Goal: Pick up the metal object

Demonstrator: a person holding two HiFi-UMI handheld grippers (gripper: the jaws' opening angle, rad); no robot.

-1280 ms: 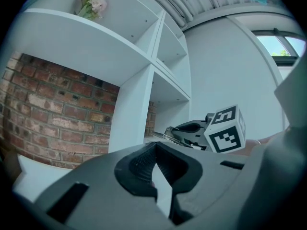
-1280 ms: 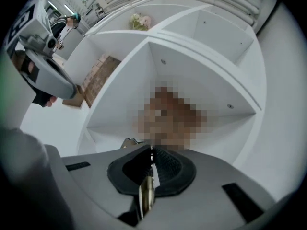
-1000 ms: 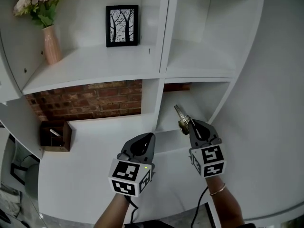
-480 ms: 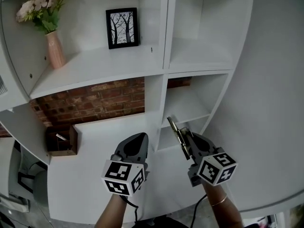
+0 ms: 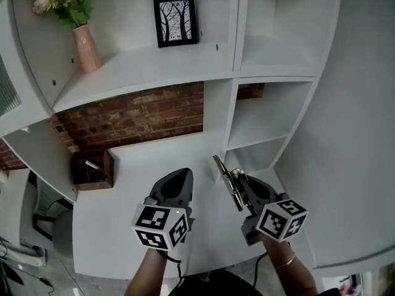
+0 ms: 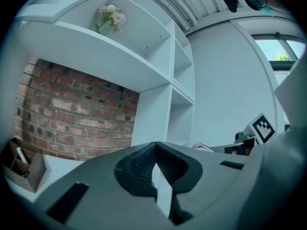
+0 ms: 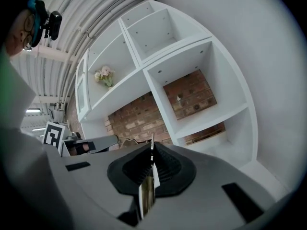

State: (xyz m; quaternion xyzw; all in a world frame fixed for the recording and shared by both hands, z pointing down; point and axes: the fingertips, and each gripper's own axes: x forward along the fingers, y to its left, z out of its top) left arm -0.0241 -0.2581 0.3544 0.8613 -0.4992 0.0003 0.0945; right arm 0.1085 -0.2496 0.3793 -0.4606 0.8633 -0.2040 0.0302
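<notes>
The metal object (image 5: 223, 169) is a thin brassy bar. It sticks up and to the left out of my right gripper (image 5: 239, 180), which is shut on it in front of the lower right shelf compartment (image 5: 259, 119). In the right gripper view the metal object (image 7: 147, 190) stands edge-on between the pressed jaws of the right gripper (image 7: 152, 150). My left gripper (image 5: 182, 176) hovers beside it over the white ledge, shut with nothing in it. In the left gripper view the left gripper (image 6: 154, 148) has its tips touching.
A white shelf unit (image 5: 216, 66) with a brick back wall (image 5: 142, 116) fills the view. A pink vase of flowers (image 5: 85, 45) and a framed tree picture (image 5: 176, 20) stand on the upper shelf. A small wooden box (image 5: 92, 170) sits at the left on the white ledge (image 5: 142, 165).
My right gripper has drawn back from the lower right compartment toward me, with the metal object in it and now tilted to the left. The left gripper has barely moved.
</notes>
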